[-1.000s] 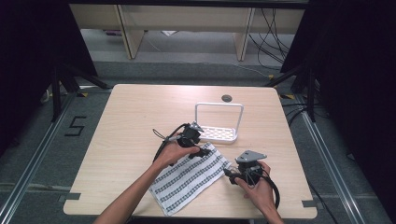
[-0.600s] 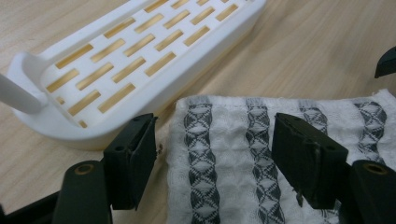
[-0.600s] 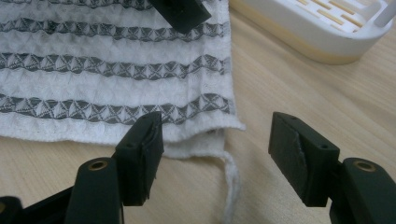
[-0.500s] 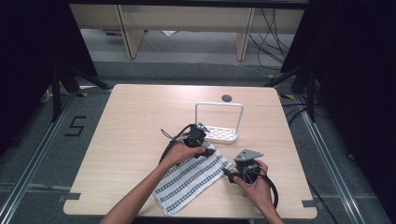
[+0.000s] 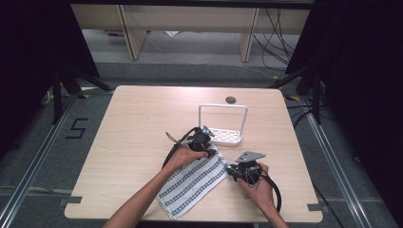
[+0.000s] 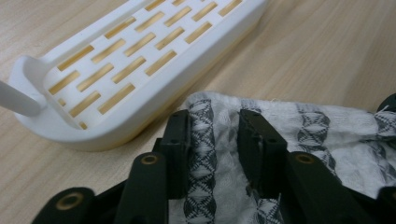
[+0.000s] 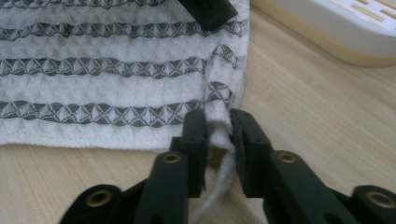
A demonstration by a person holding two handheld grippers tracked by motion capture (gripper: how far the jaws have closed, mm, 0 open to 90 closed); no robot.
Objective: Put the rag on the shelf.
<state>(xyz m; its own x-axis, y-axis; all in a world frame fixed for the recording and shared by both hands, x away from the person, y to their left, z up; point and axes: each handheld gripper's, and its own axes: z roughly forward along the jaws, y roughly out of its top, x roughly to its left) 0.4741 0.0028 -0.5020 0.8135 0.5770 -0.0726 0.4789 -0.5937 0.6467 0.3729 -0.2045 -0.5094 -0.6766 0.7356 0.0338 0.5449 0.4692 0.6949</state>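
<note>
A white towel with grey patterned stripes [image 5: 192,183] lies flat near the table's front edge. My left gripper [image 5: 207,148] rests on its far corner, close to the white slotted tray [image 5: 223,138]. In the left gripper view the towel [image 6: 299,121] runs between the jaws of the left gripper [image 6: 215,122], which stand apart on either side of one grey stripe. My right gripper [image 5: 231,170] is at the towel's right edge. In the right gripper view, that gripper [image 7: 217,122] is pinched shut on a raised fold of the towel's [image 7: 93,70] hem.
The tray [image 6: 140,109] has a tall white hoop handle [image 5: 223,107] and stands just behind the towel, its wall [image 7: 327,32] close to both grippers. Bare wooden table [image 5: 133,118] stretches to the left and back. A small round grommet [image 5: 231,100] sits near the far edge.
My left gripper has edged right and slightly forward onto the towel's far corner. The right gripper has crept a little left along the towel's edge. The towel has hardly shifted.
</note>
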